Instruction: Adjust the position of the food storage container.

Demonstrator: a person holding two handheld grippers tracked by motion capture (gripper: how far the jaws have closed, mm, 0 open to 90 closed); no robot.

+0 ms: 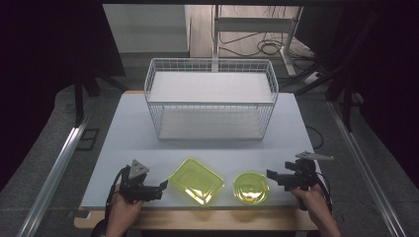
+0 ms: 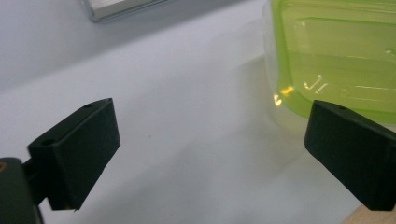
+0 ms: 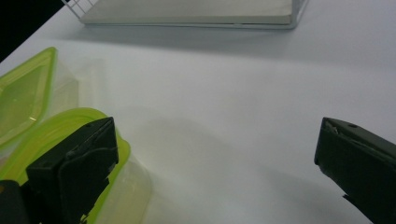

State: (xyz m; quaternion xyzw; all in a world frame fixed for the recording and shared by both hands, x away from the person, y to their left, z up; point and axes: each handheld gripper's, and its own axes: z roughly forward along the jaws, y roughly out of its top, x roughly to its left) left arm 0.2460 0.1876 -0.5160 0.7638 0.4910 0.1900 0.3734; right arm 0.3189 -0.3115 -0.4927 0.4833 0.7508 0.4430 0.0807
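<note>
A rectangular clear container with a yellow-green lid (image 1: 196,180) lies near the table's front edge. To its right sits a round container with the same green lid (image 1: 251,187). My left gripper (image 1: 159,189) rests open just left of the rectangular container (image 2: 336,56), with nothing between its jaws. My right gripper (image 1: 273,176) is open just right of the round container (image 3: 51,135), whose rim lies beside its left jaw. The rectangular container (image 3: 23,88) shows farther off in the right gripper view.
A white wire basket (image 1: 211,74) with two shelves stands at the back middle of the white table (image 1: 123,128). Its lower edge (image 3: 187,18) shows at the top of the right gripper view. A desk frame and cables lie on the floor behind.
</note>
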